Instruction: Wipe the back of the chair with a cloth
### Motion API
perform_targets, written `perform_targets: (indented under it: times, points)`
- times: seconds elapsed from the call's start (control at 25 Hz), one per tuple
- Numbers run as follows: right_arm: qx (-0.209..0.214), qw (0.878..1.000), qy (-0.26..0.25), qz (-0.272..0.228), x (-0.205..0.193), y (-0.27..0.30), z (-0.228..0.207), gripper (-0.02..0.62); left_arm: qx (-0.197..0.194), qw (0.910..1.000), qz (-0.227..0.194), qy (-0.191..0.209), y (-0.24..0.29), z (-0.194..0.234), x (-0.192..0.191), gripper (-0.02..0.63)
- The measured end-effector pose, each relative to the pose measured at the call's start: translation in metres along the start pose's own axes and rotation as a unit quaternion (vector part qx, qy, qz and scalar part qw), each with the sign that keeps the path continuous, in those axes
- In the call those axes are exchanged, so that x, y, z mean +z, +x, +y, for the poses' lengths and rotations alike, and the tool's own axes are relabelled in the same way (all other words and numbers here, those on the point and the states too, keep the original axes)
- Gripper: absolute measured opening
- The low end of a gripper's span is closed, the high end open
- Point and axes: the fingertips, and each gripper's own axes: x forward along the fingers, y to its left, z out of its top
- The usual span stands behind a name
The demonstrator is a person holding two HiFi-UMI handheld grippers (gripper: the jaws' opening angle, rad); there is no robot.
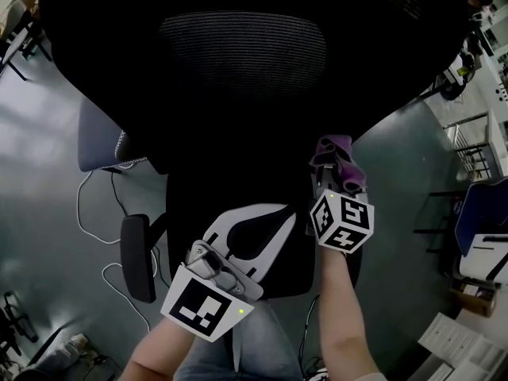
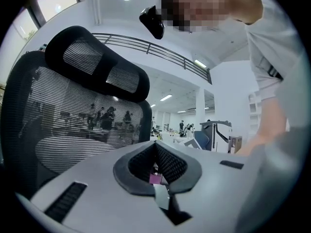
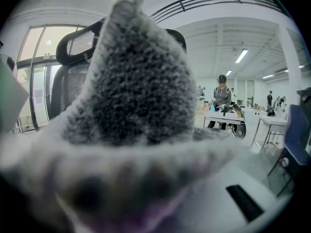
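Note:
The black mesh chair (image 1: pixel 238 62) fills the head view from behind, and its back and headrest (image 2: pixel 97 67) stand at the left of the left gripper view. My right gripper (image 1: pixel 337 182) is shut on a purple cloth (image 1: pixel 340 161), which is held against the right side of the chair's back. That cloth (image 3: pixel 141 91) blocks most of the right gripper view and hides the jaws. My left gripper (image 1: pixel 262 211) hovers low behind the chair's back. Its jaws (image 2: pixel 156 147) stand together, and I see nothing gripped between them.
A black armrest (image 1: pixel 136 256) juts out low on the left, with a white cable (image 1: pixel 91 228) on the grey floor. A grey seat (image 1: pixel 99 137) stands to the left, a blue chair (image 1: pixel 480 205) and stacked papers (image 1: pixel 452 340) to the right. A person (image 3: pixel 222 98) stands far off at a table.

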Motion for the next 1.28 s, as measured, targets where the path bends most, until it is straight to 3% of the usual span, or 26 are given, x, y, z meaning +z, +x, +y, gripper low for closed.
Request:
perform_targets:
  times: [0.64, 1.04, 1.28]
  points:
    - [0.054, 0.998, -0.015, -0.005, 0.006, 0.015, 0.088, 0.077, 0.051, 0.9986, -0.01, -0.009, -0.052, 0.04, 0.0, 0.011]
    - [0.128, 0.99, -0.059, 0.003, 0.002, 0.018, 0.191, 0.077, 0.081, 0.9967, -0.011, -0.003, -0.091, 0.061, -0.002, 0.011]
    - [0.141, 0.989, -0.044, 0.005, 0.001, 0.018, 0.224, 0.077, 0.106, 0.9942, -0.015, -0.007, -0.121, 0.075, -0.001, 0.011]
